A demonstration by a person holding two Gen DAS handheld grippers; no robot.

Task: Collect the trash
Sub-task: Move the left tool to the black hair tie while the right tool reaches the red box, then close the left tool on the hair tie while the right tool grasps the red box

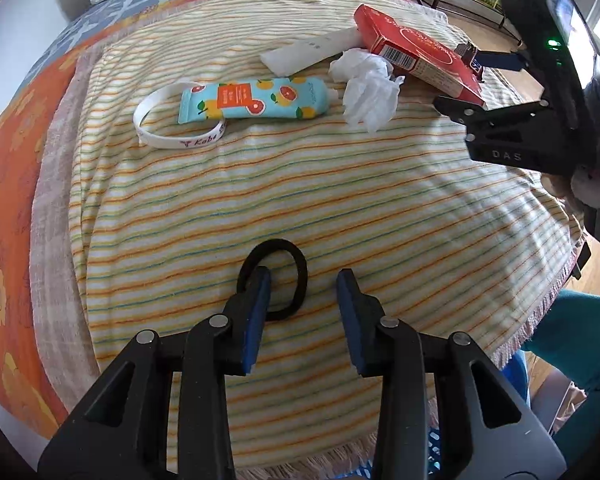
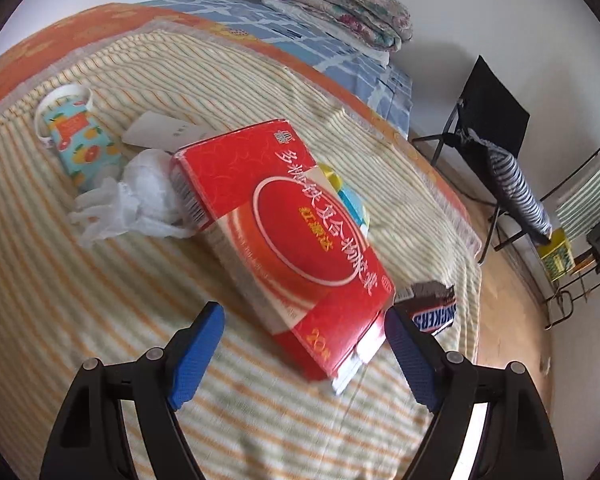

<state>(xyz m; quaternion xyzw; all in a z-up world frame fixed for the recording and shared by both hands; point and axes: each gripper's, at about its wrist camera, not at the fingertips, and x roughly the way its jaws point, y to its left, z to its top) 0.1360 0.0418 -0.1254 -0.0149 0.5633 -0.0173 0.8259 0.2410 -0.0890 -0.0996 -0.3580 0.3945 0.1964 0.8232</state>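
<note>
The left gripper (image 1: 304, 280) and right gripper (image 2: 304, 322) are showing black arms, silver rivets, blue textured pads (image 2: 194, 360); "DAS" lettering is showing.

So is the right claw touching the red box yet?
Cannot tell. In the right wrist view the open right claw straddles the red box; its right finger sits at the box corner, no gap visible.

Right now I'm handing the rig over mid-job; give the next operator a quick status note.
Left gripper: open, empty, one finger over the black hair tie.
Right gripper: open, straddling the near end of the red box, not clamped yet.
On the striped blanket: crumpled tissue, citrus-print tube, white wristband, white packet, Snickers wrapper.
Done: nothing visibly collected.
Left: probably grab the box, then tissue and wrapper.
</note>
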